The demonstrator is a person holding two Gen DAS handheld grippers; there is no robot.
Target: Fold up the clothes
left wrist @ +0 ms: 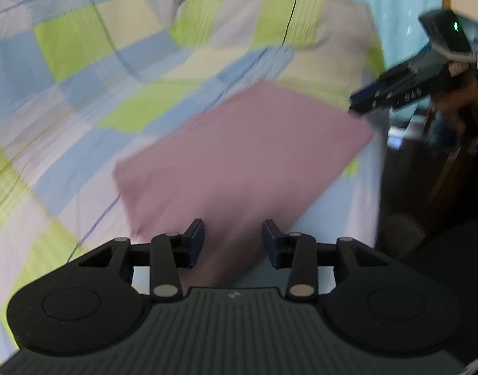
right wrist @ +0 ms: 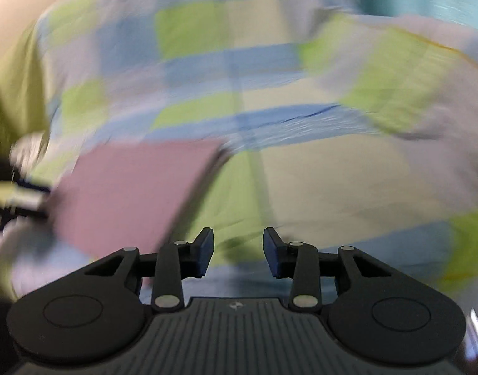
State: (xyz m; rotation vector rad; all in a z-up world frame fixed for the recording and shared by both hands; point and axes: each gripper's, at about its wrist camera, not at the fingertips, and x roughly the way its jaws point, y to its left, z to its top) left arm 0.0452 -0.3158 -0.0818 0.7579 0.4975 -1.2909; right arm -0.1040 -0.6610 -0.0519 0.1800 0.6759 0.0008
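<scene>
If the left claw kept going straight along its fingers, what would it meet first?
Most likely the pink folded cloth, which lies directly ahead between the open left claw fingers, on the checked bedsheet. The picture is blurred, so depth is uncertain.

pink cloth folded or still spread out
Folded: the pink cloth lies as a compact flat rectangle with straight edges on the checked bedspread; neither gripper holds it.
</scene>
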